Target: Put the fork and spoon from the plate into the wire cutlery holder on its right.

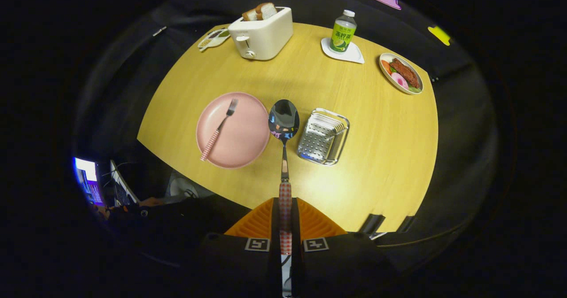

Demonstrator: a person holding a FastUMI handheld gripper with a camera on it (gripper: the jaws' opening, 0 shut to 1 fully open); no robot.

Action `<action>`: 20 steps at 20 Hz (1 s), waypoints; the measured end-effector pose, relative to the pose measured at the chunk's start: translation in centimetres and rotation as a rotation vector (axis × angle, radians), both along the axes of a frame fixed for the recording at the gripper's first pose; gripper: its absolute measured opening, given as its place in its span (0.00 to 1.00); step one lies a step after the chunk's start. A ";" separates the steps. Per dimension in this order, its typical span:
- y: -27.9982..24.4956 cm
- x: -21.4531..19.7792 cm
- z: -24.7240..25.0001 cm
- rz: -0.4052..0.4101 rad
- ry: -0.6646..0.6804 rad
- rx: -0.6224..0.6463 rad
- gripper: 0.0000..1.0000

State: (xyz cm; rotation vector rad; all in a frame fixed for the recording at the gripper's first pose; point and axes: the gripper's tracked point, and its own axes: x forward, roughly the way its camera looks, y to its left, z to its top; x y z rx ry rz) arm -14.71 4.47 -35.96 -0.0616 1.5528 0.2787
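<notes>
My gripper (285,220) is shut on the spoon (284,125) by its red-and-white checked handle. The spoon points straight ahead, raised above the table, its shiny bowl hanging over the gap between the pink plate (246,145) and the wire cutlery holder (322,136). The fork (219,129), with a matching checked handle, lies slanted on the pink plate, tines toward the far side. The metal holder stands on the wooden table just right of the plate and holds no cutlery that I can see.
Beyond them stand a white toaster (262,34) with bread slices, a small dish (213,39) to its left, a green-labelled bottle (343,32) on a white coaster, and an oval plate of food (401,73) at the far right. The table's near edge (212,187) lies below my fingers.
</notes>
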 end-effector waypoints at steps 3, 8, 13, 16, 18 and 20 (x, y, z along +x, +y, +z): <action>-2.3 -0.2 -1.1 0.020 0.092 -0.029 0.13; -4.7 0.7 -3.1 0.096 0.234 -0.082 0.13; -5.7 1.6 -4.4 0.159 0.402 -0.143 0.13; -5.8 2.1 -5.2 0.186 0.477 -0.171 0.13; -5.8 2.5 -5.6 0.210 0.515 -0.195 0.13; -5.6 3.2 -6.4 0.215 0.527 -0.210 0.13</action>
